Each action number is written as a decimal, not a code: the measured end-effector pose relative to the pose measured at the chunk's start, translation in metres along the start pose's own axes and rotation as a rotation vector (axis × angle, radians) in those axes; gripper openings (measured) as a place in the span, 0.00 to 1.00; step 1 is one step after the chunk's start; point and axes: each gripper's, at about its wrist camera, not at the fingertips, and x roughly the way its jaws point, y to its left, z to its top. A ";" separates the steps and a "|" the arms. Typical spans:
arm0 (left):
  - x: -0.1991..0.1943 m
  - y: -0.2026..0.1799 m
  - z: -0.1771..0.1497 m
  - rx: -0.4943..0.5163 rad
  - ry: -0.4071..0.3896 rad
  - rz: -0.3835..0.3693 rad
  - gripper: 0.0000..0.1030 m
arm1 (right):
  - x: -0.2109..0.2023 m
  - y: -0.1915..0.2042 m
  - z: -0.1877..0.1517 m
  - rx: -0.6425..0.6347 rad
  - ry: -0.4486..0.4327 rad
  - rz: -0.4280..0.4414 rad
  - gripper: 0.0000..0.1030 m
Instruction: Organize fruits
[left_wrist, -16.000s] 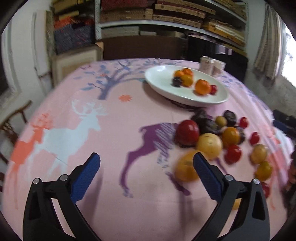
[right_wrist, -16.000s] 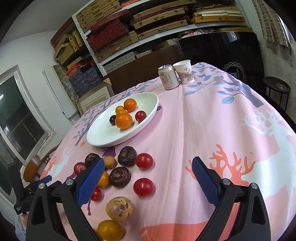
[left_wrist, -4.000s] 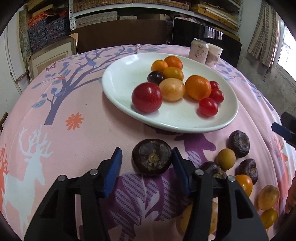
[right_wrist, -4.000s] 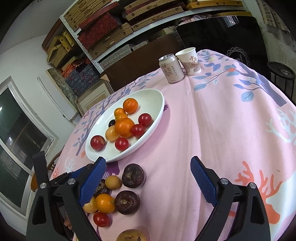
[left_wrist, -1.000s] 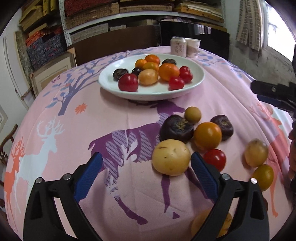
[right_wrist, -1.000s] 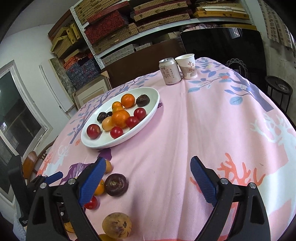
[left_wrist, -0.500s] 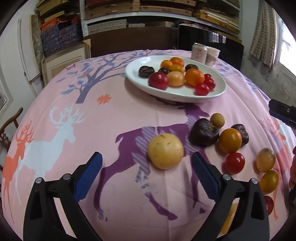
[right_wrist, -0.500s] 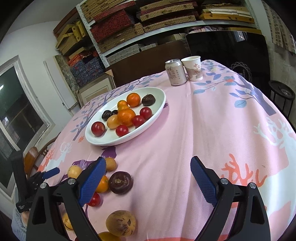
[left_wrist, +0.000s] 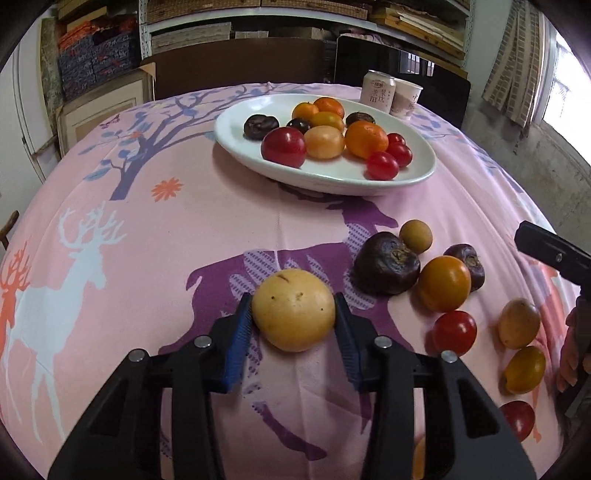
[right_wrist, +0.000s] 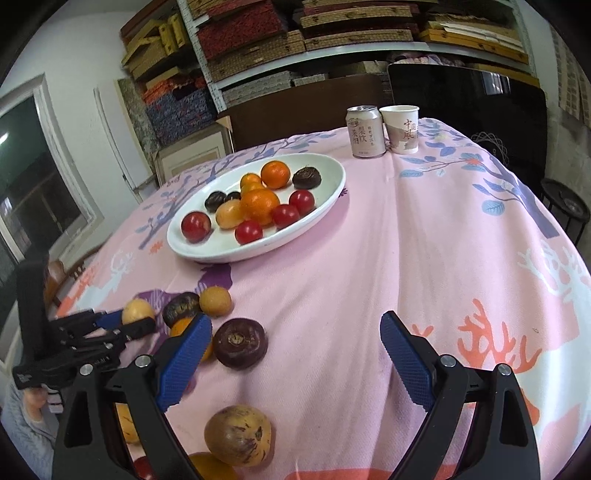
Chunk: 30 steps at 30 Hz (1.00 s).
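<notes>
Left wrist view: left gripper (left_wrist: 293, 325) closing on the yellow round fruit (left_wrist: 293, 309), blue pads now against both its sides; half a second ago spread wide with the fruit loose ahead. Fruit resting on the pink tablecloth (left_wrist: 184, 229), at 6 o'clock from the white plate (left_wrist: 413, 177), well apart from it. Meaning: pick-up of the next piece begun, lift and carry to the plate not yet done. Plate already holding a dozen or so pieces. Dark purple fruit (left_wrist: 386, 264), orange fruit (left_wrist: 445, 283) and red tomato (left_wrist: 454, 332) loose at 3 o'clock of the held one. Right wrist view: right gripper (right_wrist: 295, 354) spread wide, empty, above the cloth; another dark fruit (right_wrist: 240, 343) just past its left pad.
</notes>
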 end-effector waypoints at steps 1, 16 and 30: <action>0.000 0.000 0.000 -0.001 -0.001 -0.002 0.41 | 0.002 0.003 -0.002 -0.023 0.012 -0.009 0.91; -0.002 0.011 -0.003 -0.035 0.012 0.012 0.41 | 0.049 0.045 -0.007 -0.287 0.200 -0.052 0.72; -0.012 0.010 0.032 -0.059 -0.049 -0.038 0.41 | 0.020 0.029 0.025 -0.169 0.075 0.026 0.42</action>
